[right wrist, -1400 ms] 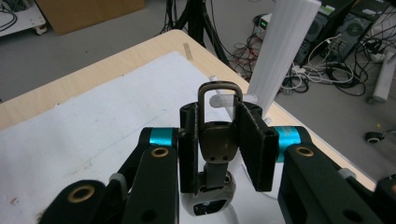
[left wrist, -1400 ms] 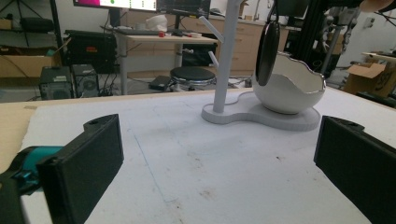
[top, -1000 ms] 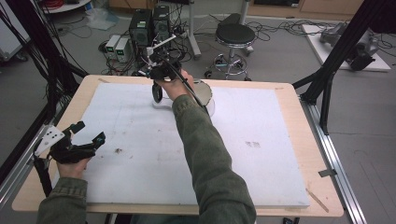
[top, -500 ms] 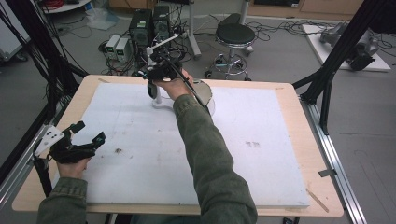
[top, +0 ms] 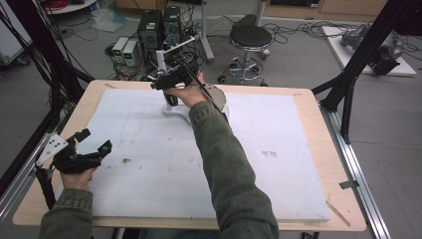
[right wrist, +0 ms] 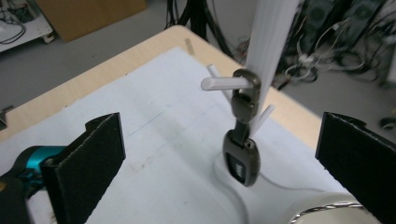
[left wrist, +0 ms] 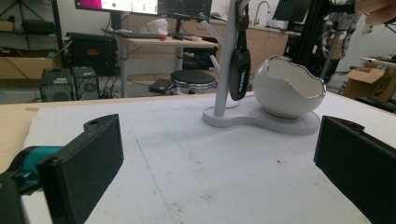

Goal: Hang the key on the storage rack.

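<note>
A dark key fob (right wrist: 240,161) hangs by its metal clasp (right wrist: 245,95) from a peg of the white stand (right wrist: 273,42) at the far middle of the table. My right gripper (right wrist: 224,142) is open. Its jaws have just been opening, and the fob hangs free in the gap between them, touched by neither pad. In the high view the right gripper (top: 169,92) hovers over the stand (top: 174,110). My left gripper (top: 96,140) rests open at the table's left edge with nothing in it. It faces the stand (left wrist: 224,56), the fob (left wrist: 239,70) and a white egg-shaped bowl (left wrist: 287,88).
The stand and bowl share one white base (left wrist: 261,123) on a white foam sheet (top: 149,164) over the wooden table (top: 318,124). Black frame posts (top: 348,74) rise at both sides. A stool (top: 251,37) and computers (top: 159,25) stand beyond the far edge.
The right hand and its gripper have shifted slightly above the stand. The left hand has not moved.
</note>
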Demonstrator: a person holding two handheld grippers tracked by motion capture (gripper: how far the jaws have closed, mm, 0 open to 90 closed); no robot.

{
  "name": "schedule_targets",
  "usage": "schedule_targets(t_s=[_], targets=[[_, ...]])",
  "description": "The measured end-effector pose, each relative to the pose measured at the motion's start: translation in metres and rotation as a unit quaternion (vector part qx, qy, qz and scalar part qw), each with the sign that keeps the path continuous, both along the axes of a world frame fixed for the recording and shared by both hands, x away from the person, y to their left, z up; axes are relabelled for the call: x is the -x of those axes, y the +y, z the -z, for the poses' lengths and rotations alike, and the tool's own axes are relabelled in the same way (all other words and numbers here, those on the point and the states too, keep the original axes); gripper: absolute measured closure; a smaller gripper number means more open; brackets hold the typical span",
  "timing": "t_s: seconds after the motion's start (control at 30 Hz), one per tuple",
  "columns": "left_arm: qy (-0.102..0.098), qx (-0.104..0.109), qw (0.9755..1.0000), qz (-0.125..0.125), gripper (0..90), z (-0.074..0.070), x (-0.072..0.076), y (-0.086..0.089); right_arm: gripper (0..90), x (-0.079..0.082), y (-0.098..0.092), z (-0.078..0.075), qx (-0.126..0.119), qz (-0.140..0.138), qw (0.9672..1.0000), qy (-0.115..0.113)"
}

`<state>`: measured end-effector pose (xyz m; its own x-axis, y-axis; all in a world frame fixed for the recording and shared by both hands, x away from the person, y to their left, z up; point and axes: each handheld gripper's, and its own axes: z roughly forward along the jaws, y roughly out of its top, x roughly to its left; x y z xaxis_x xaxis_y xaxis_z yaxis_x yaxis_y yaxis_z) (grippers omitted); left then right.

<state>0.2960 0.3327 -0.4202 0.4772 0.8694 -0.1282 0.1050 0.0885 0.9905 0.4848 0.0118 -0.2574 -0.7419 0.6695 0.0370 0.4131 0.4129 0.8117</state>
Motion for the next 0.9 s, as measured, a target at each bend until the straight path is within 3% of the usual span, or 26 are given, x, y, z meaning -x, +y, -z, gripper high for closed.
schedule_targets(t_s=[0.23,0.4,0.9], targets=[[-0.002,0.0,1.0,-0.001,1.8,0.0,0.0,0.0,0.6,0.008,-0.015,-0.009,-0.012,-0.003,0.9999,-0.003],[-0.001,-0.006,1.0,0.006,1.9,-0.001,0.002,-0.003,0.5,0.021,-0.027,-0.016,-0.021,0.005,0.9995,-0.022],[0.003,-0.016,0.9998,0.007,1.8,-0.001,0.004,-0.005,0.5,0.058,-0.095,-0.012,-0.048,0.027,0.9981,-0.027]])
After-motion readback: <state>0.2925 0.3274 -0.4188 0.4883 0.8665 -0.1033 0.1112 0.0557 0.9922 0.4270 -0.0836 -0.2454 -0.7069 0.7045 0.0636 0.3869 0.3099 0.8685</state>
